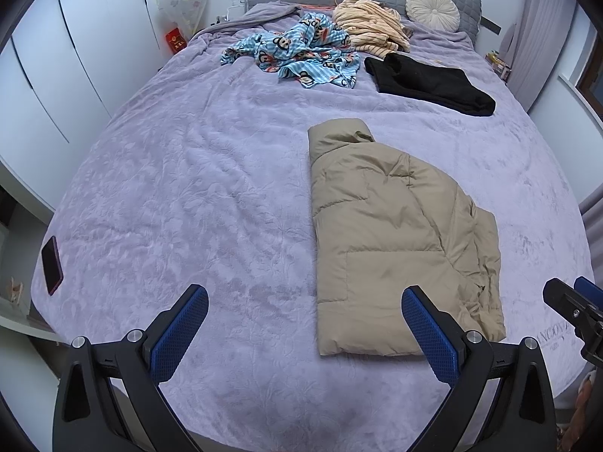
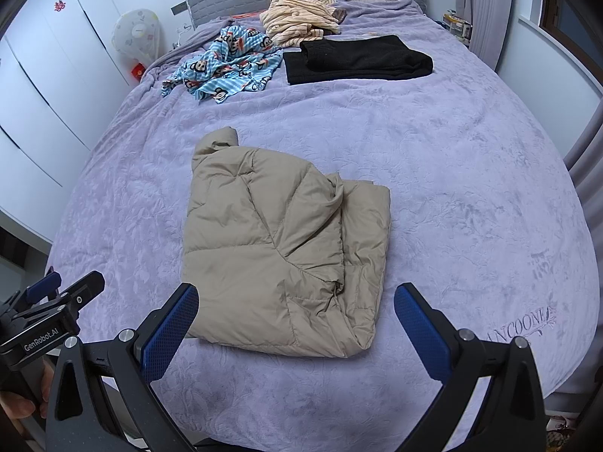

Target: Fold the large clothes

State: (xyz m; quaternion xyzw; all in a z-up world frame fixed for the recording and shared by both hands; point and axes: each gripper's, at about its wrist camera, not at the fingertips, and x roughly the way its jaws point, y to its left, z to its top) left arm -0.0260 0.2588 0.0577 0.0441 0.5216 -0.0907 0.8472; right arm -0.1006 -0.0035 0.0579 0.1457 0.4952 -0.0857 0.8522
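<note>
A tan puffer jacket (image 1: 392,237) lies folded lengthwise on the purple bed, collar toward the headboard; it also shows in the right wrist view (image 2: 286,252). My left gripper (image 1: 305,297) is open and empty above the bed's front edge, just left of the jacket's hem. My right gripper (image 2: 296,297) is open and empty, held above the jacket's near hem. The right gripper shows at the right edge of the left wrist view (image 1: 573,309); the left gripper shows at the left edge of the right wrist view (image 2: 52,301).
A folded black garment (image 1: 429,83), a crumpled blue monkey-print cloth (image 1: 297,56) and a striped cream garment (image 1: 369,26) lie near the headboard. A round cushion (image 1: 433,9) leans there. A phone (image 1: 52,265) lies at the bed's left edge. White wardrobes stand left.
</note>
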